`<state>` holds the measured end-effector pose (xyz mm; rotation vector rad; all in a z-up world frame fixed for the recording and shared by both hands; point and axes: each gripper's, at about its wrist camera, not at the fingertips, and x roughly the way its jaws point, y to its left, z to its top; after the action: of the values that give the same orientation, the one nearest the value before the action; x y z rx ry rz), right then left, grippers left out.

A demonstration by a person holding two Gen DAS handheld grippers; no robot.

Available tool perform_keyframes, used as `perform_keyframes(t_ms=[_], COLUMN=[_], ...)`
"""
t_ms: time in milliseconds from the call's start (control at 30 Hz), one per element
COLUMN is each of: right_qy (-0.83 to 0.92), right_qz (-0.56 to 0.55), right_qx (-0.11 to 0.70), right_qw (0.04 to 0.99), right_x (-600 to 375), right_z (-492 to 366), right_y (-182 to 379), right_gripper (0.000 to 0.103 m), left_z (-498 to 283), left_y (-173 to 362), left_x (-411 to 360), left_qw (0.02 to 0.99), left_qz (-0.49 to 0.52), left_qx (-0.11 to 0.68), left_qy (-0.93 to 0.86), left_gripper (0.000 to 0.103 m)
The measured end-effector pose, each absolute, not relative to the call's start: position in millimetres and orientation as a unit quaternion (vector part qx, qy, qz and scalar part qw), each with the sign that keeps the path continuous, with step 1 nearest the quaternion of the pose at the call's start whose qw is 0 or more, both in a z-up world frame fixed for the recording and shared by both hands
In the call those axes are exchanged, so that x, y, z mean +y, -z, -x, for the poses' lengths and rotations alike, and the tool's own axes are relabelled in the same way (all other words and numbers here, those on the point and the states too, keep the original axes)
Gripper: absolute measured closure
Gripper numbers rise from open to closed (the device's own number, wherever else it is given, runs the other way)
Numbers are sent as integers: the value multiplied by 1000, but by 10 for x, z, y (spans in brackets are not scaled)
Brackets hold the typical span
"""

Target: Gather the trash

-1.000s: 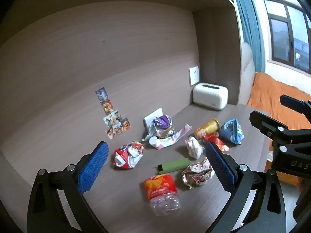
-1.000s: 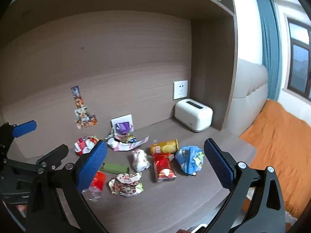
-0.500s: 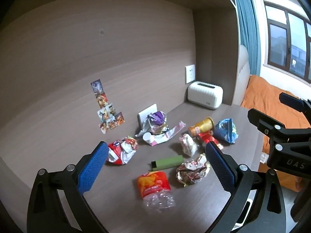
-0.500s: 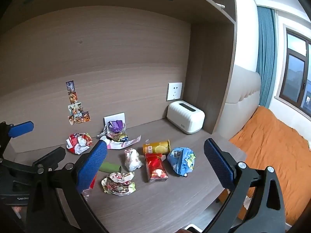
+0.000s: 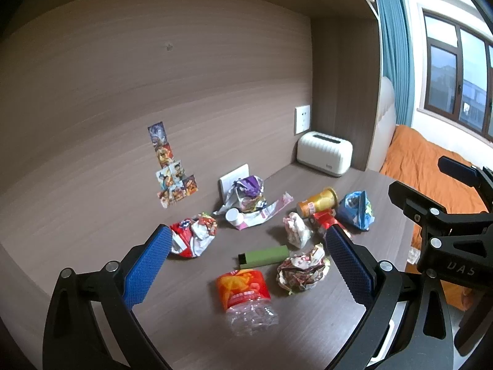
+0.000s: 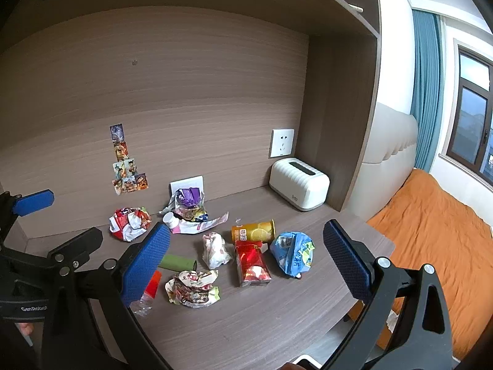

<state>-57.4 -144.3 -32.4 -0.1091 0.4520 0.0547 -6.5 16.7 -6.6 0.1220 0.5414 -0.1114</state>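
Observation:
Several pieces of trash lie on the brown desk (image 6: pixel 262 314). In the left wrist view: a crushed plastic bottle with orange label (image 5: pixel 246 296), a green box (image 5: pixel 265 256), a crumpled wrapper (image 5: pixel 300 273), a red-white wrapper (image 5: pixel 192 236), a purple bag (image 5: pixel 248 192), a white wrapper (image 5: pixel 295 229), an orange can (image 5: pixel 317 205) and a blue bag (image 5: pixel 356 211). In the right wrist view: a red packet (image 6: pixel 251 266), the blue bag (image 6: pixel 292 252), the can (image 6: pixel 252 231). My left gripper (image 5: pixel 246 262) and right gripper (image 6: pixel 246 262) are both open, empty, held above the trash.
A white toaster-like box (image 6: pixel 299 183) stands at the back right by a wall socket (image 6: pixel 282 142). Stickers (image 5: pixel 172 169) are on the back wall. The desk edge is at the right, with an orange bed (image 6: pixel 431 231) beyond.
Both grippers have drawn back and up a little, so the trash sits slightly lower and smaller in view. Both stay open; nothing was taken.

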Motion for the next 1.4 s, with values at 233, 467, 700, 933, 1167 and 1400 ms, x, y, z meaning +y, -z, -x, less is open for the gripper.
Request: perform_keyframes(t_ms=[233, 467, 700, 933, 1167, 1400], right_qy=[-26, -25, -24, -22, -22, -21], right_qz=[50, 49, 45, 46, 51, 52], right_qx=[228, 226, 227, 230, 229, 227], right_qw=[972, 973, 973, 972, 972, 972], right_x=[-1450, -1463, -1478, -1479, -1472, -1463], right_z=[591, 634, 647, 634, 624, 608], right_y=[340, 331, 322, 338, 348, 345], right_gripper=[4, 4, 4, 4, 4, 4], left_z=[77, 104, 112, 93, 53, 23], left_y=[60, 60, 65, 81, 92, 97], left_x=[175, 169, 165, 149, 150, 170], left_qw=[960, 960, 959, 958, 957, 957], left_qz=[-61, -60, -58, -59, -59, -60], left_qx=[267, 267, 269, 274, 276, 275], left_qy=[57, 59, 61, 62, 63, 67], left_gripper=[5, 5, 5, 5, 5, 5])
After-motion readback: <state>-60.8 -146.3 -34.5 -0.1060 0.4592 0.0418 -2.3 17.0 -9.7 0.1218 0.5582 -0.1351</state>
